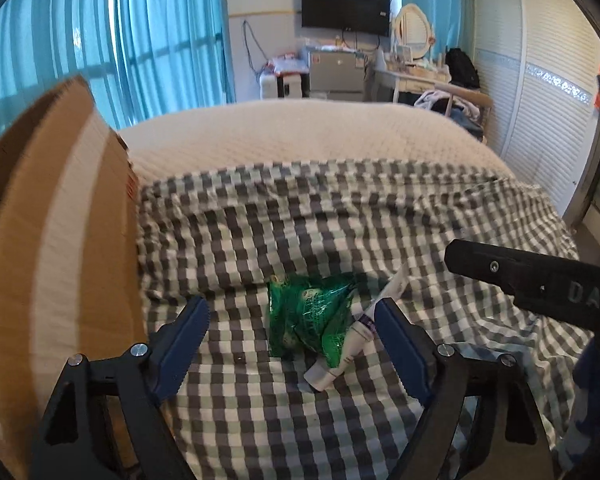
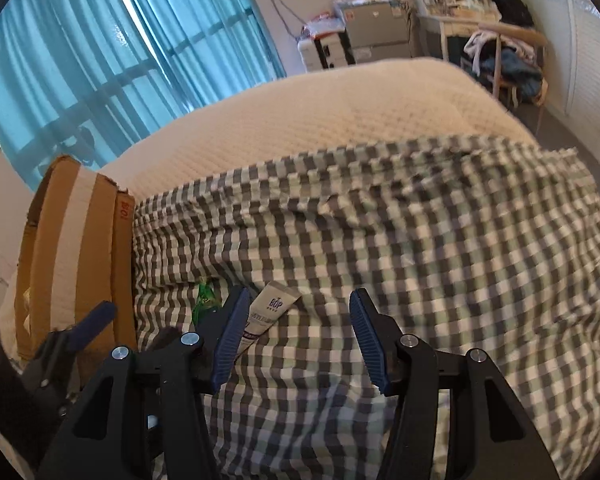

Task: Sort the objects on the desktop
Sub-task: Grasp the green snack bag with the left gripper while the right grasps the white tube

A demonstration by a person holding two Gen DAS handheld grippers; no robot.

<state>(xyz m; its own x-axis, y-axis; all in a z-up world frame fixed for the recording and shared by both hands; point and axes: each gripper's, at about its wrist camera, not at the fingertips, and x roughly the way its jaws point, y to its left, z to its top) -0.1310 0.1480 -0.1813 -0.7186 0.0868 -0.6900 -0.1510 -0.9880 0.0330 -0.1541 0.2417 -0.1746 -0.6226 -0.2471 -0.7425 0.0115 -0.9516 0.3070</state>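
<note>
A crumpled green foil packet (image 1: pixel 308 316) lies on the grey checked cloth (image 1: pixel 300 220). A white tube (image 1: pixel 350 344) lies slantwise against the packet's right side. My left gripper (image 1: pixel 290 316) hovers over both with its jaws open wide; the tube rests close beside the right finger (image 1: pixel 396 340), and neither pad presses on anything. In the right wrist view the tube (image 2: pixel 270 310) sits just inside the left finger (image 2: pixel 230 336) of my right gripper (image 2: pixel 298 312), whose jaws stand open about half wide over the cloth (image 2: pixel 420 240). A sliver of the green packet (image 2: pixel 206 300) shows left of that finger.
An open cardboard box (image 1: pixel 60 240) stands at the cloth's left edge, also visible as the box (image 2: pixel 80 248) in the right wrist view. A cream quilted bedspread (image 1: pixel 300 140) lies beyond. The right gripper's black body (image 1: pixel 540 280) reaches in from the right, close to my left gripper.
</note>
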